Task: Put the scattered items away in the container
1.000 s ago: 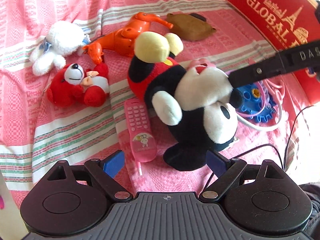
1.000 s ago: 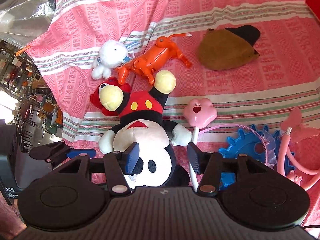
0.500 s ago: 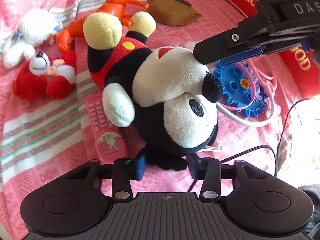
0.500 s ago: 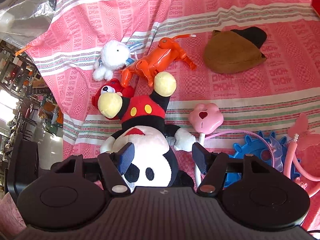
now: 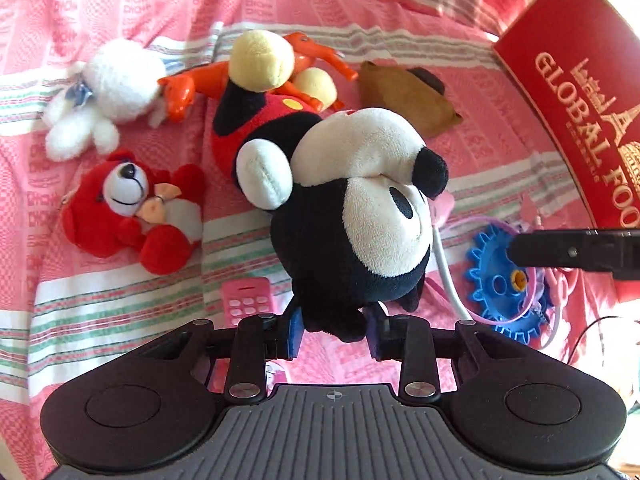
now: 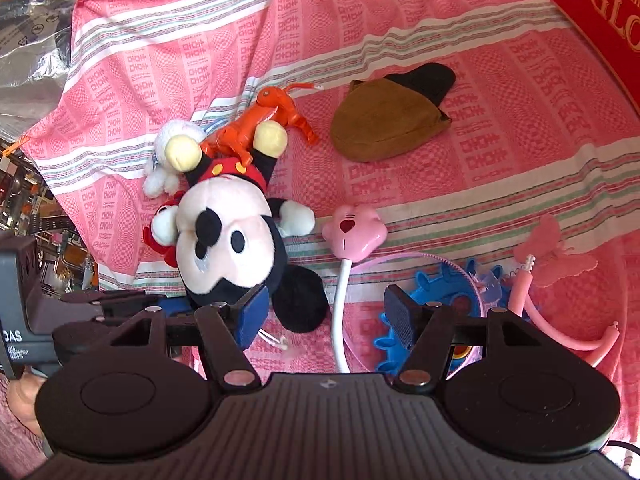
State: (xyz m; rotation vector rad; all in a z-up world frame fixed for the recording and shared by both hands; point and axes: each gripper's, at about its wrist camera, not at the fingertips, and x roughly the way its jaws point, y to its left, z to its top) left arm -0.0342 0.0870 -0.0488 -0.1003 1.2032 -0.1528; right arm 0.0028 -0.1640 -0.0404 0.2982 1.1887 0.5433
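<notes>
My left gripper (image 5: 333, 330) is shut on an ear of the Mickey Mouse plush (image 5: 360, 216) and holds it upside down above the pink cloth. The plush also shows in the right wrist view (image 6: 228, 240). My right gripper (image 6: 326, 318) is open and empty, just right of the plush, above a white-stemmed pink paw toy (image 6: 356, 234). The red box (image 5: 580, 92) lies at the right; it shows in the right wrist view (image 6: 600, 12) at the top right.
On the cloth lie a red bear plush (image 5: 132, 208), a white plush (image 5: 108, 92), an orange toy (image 5: 192, 84), a brown pouch (image 6: 388, 124), a pink toy phone (image 5: 248, 300), a blue gear (image 5: 500, 280) and pink cords (image 6: 560, 288).
My left gripper has closed on the Mickey plush's ear and lifted it off the cloth. My right gripper has drawn back to the right, away from the plush.
</notes>
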